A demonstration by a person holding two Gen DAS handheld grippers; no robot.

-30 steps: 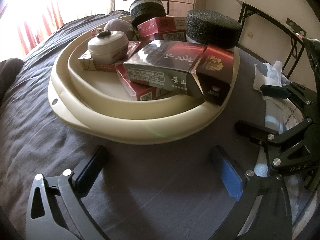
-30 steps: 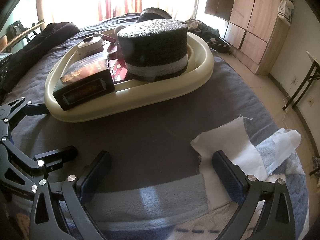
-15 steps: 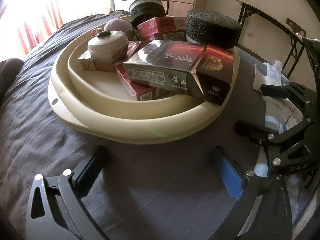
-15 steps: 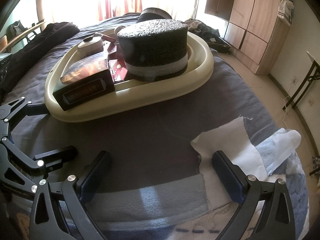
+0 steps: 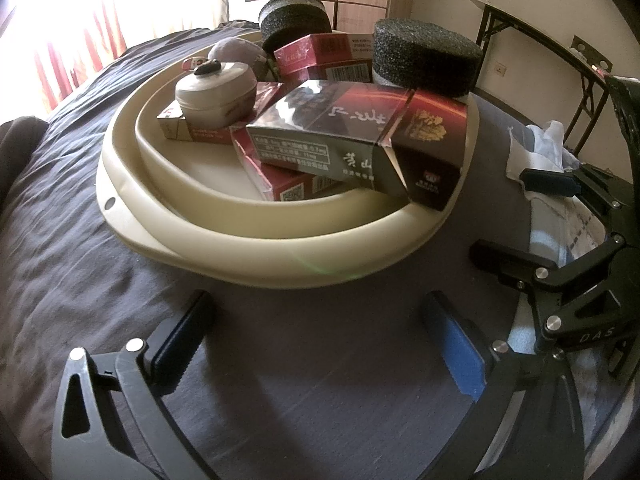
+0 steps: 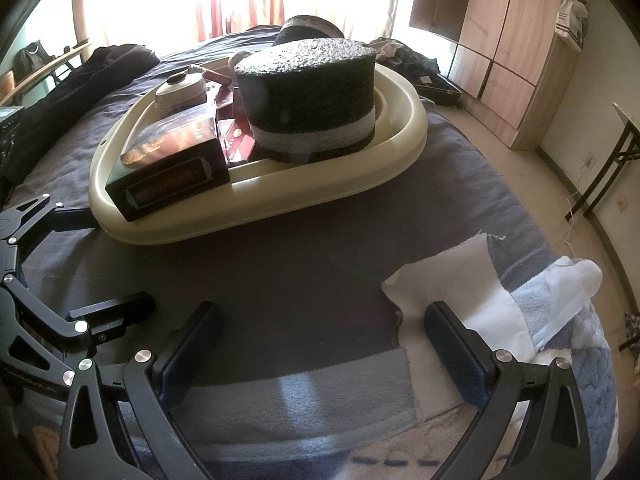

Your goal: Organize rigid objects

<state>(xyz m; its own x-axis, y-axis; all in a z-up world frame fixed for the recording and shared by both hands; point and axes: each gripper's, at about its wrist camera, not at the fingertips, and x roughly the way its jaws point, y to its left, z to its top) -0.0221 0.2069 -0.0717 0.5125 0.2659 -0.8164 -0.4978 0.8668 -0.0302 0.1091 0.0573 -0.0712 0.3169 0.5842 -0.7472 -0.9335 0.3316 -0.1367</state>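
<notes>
We find a dark bedspread [image 5: 80, 280] beneath both grippers. Ahead of them sits a cream basin [image 5: 280, 256], holding the task's goods. Within it, a black foam block [image 6: 308, 96] stands nearest the right gripper [image 6: 320, 336]; a dark carton [image 5: 352, 136] lies nearest the left gripper [image 5: 316, 328], its end overhanging the rim. Red packs [image 5: 288, 188] lie under it. A small lidded jar [image 5: 216, 92] sits farther in. Both grippers are spread wide, grasping nothing.
</notes>
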